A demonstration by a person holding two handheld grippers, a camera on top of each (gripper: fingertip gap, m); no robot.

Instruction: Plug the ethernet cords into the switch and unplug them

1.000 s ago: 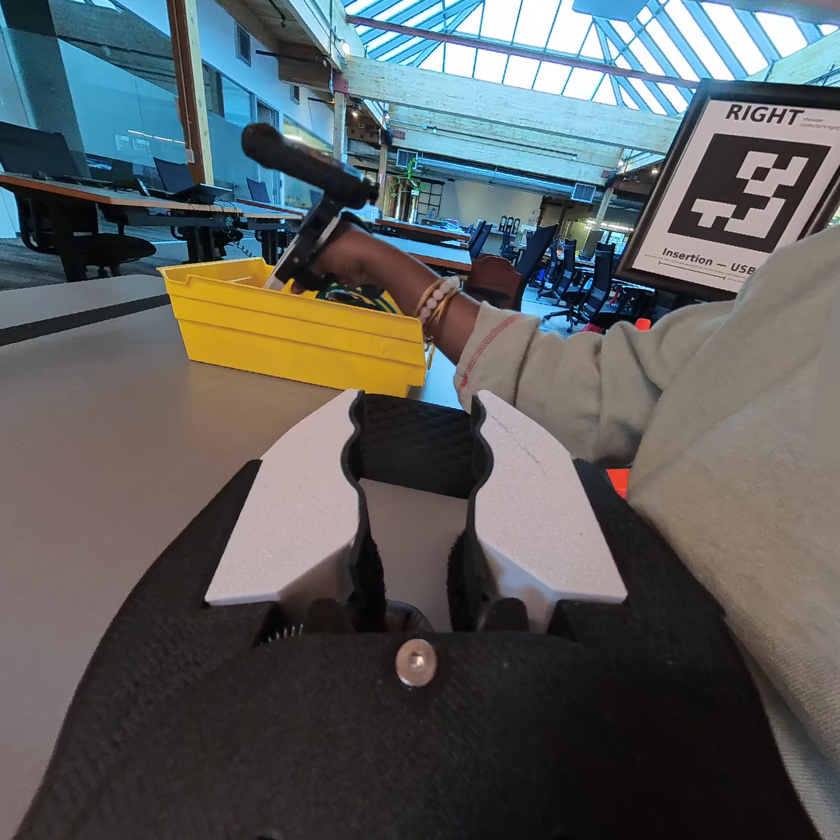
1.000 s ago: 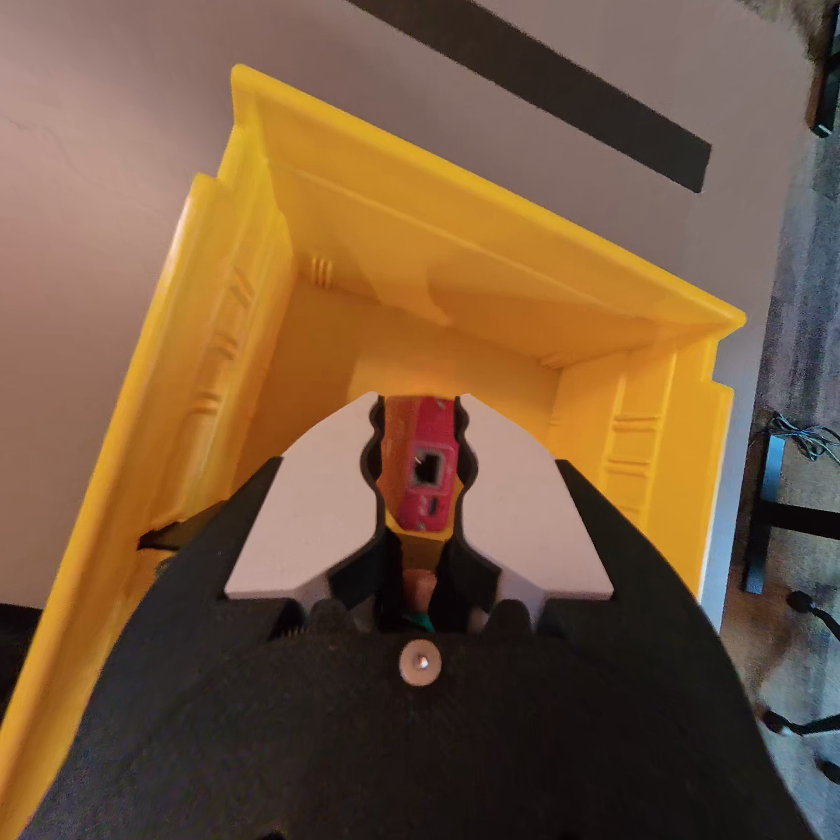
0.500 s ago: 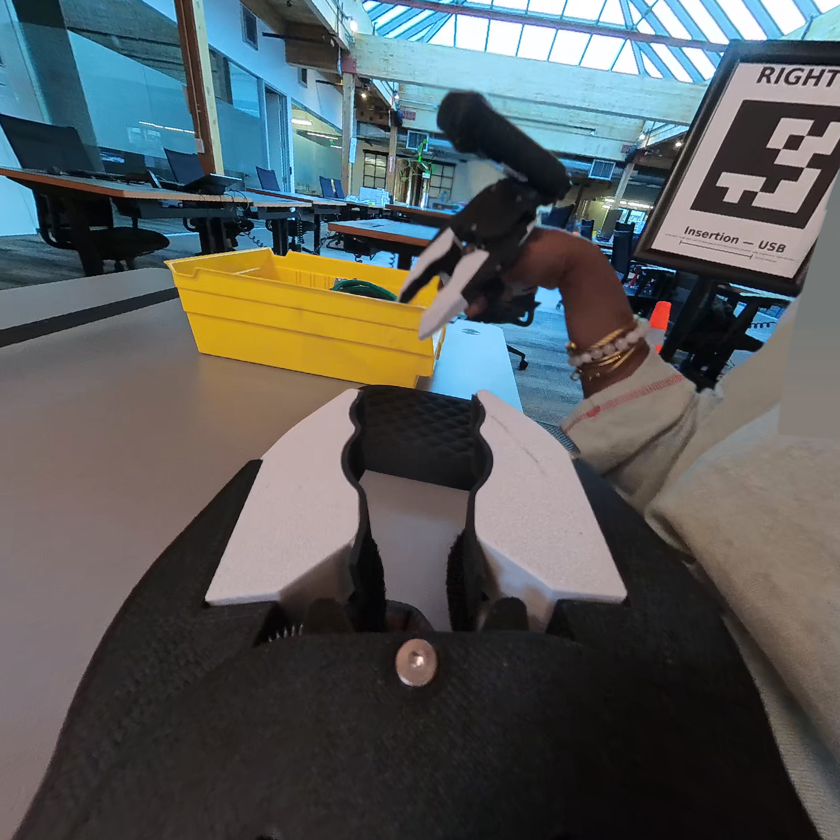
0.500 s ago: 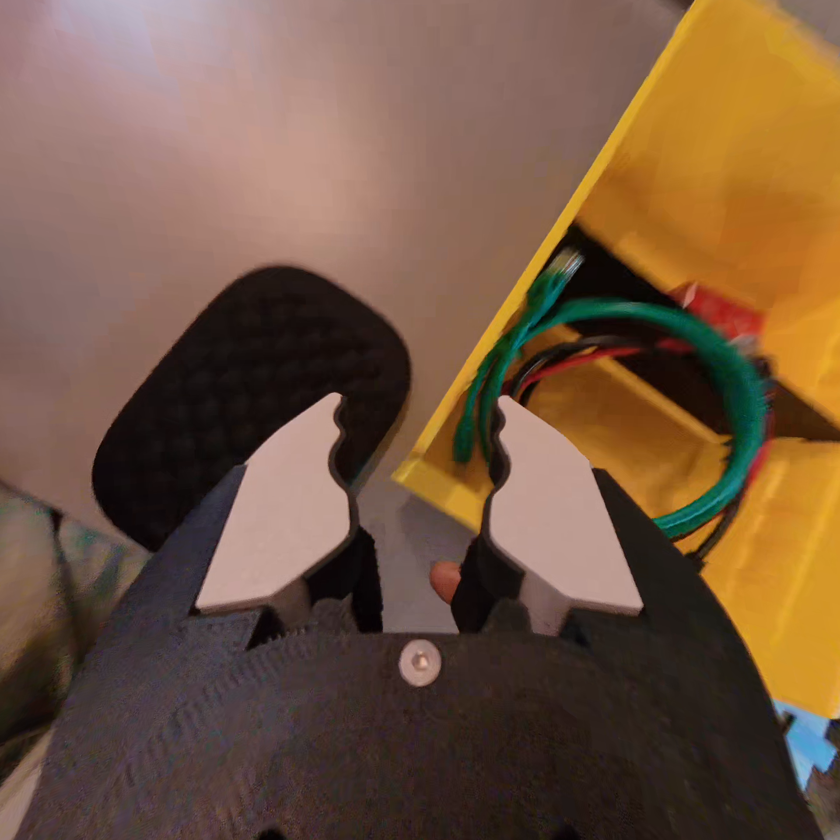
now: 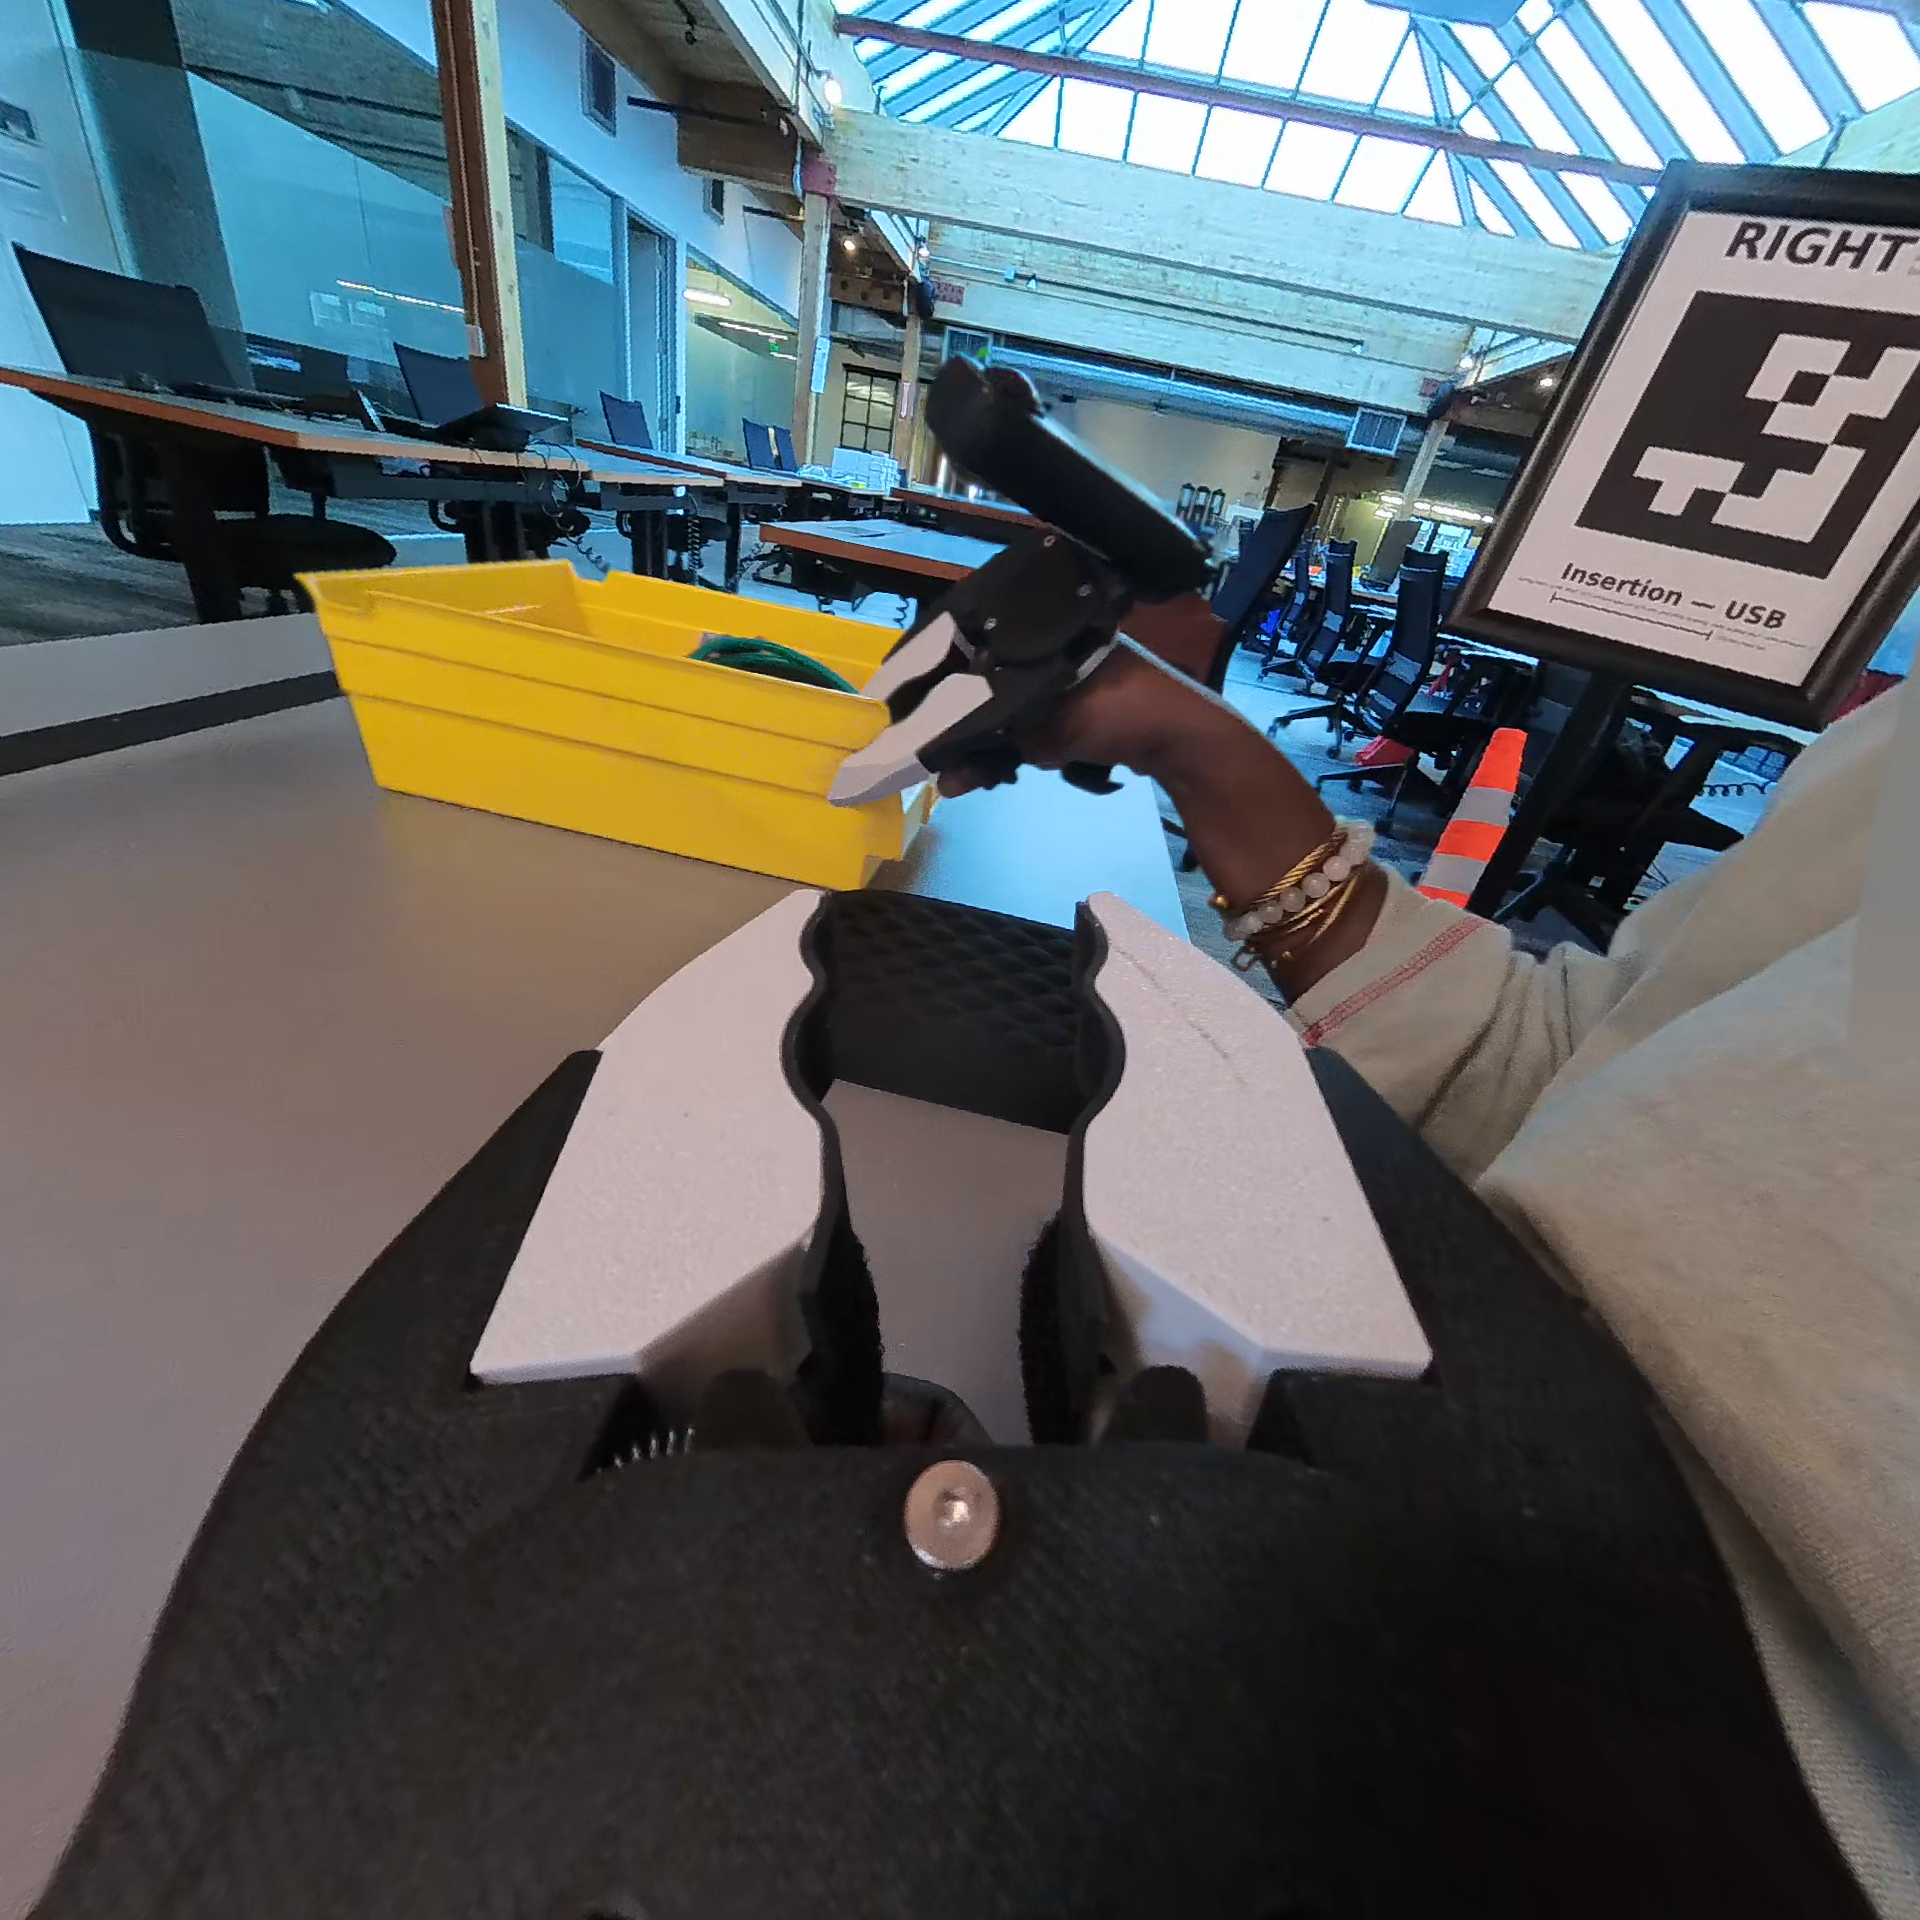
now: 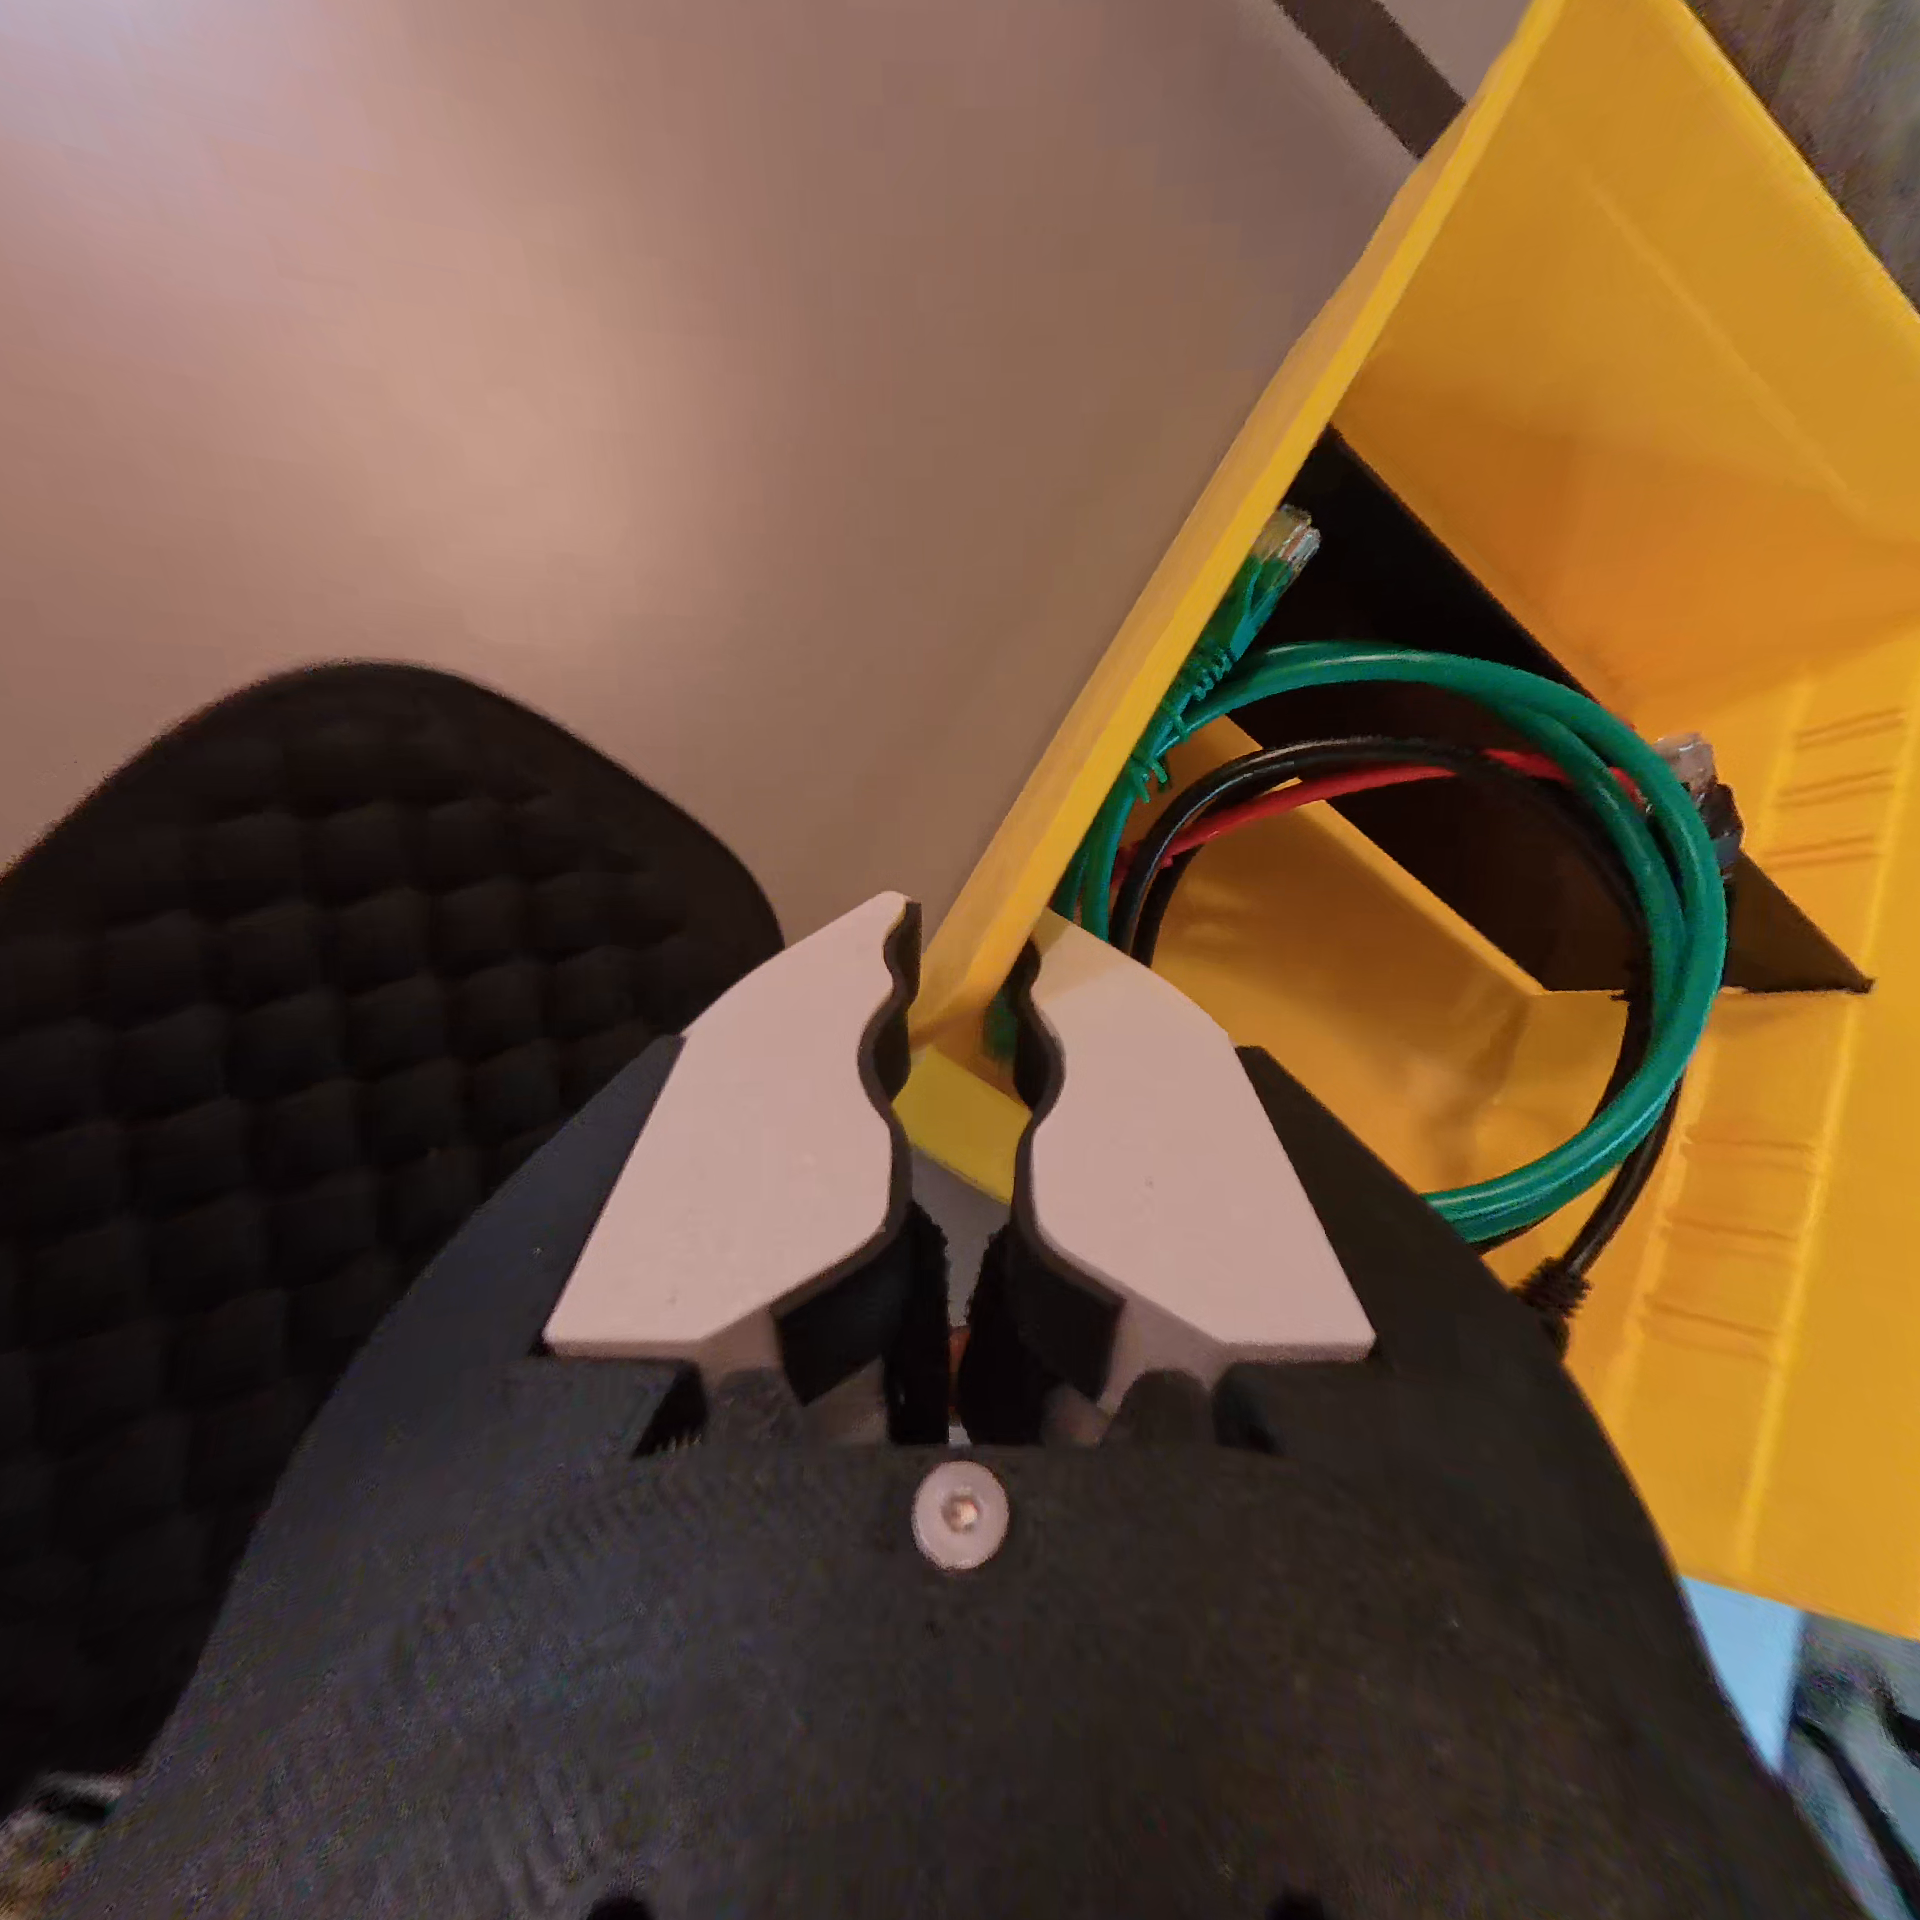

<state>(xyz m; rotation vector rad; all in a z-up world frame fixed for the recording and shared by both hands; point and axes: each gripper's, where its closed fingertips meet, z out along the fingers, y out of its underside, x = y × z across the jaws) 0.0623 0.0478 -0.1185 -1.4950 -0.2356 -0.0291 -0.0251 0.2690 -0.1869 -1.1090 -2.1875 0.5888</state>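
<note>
A yellow bin [image 6: 1558, 364] stands on the grey table and holds a coiled green ethernet cord [image 6: 1662, 935], with black and red cords under it. A clear plug [image 6: 1288, 540] of the green cord leans on the bin's wall. My right gripper [image 6: 971, 935] is closed on the bin's near corner rim, one finger inside and one outside. It also shows in the left wrist view [image 5: 883, 727] at that corner. My left gripper [image 5: 951, 935] is open and empty, low over the table, with a black textured pad [image 5: 945, 997] at its tips. The switch is hidden.
The bin shows in the left wrist view [image 5: 582, 769] at the far middle of the table. A framed sign on a stand [image 5: 1745, 447] and an orange cone [image 5: 1475, 821] are at the right. A person's sleeve [image 5: 1558, 1039] crosses the right side. The black pad [image 6: 312, 1039] lies left of the bin. My hands' fingertips stand some 25 cm from each other.
My right gripper let go of a red switch deep in the bin, came out open, moved to the bin's near corner and closed on its rim. The left gripper stayed put.
</note>
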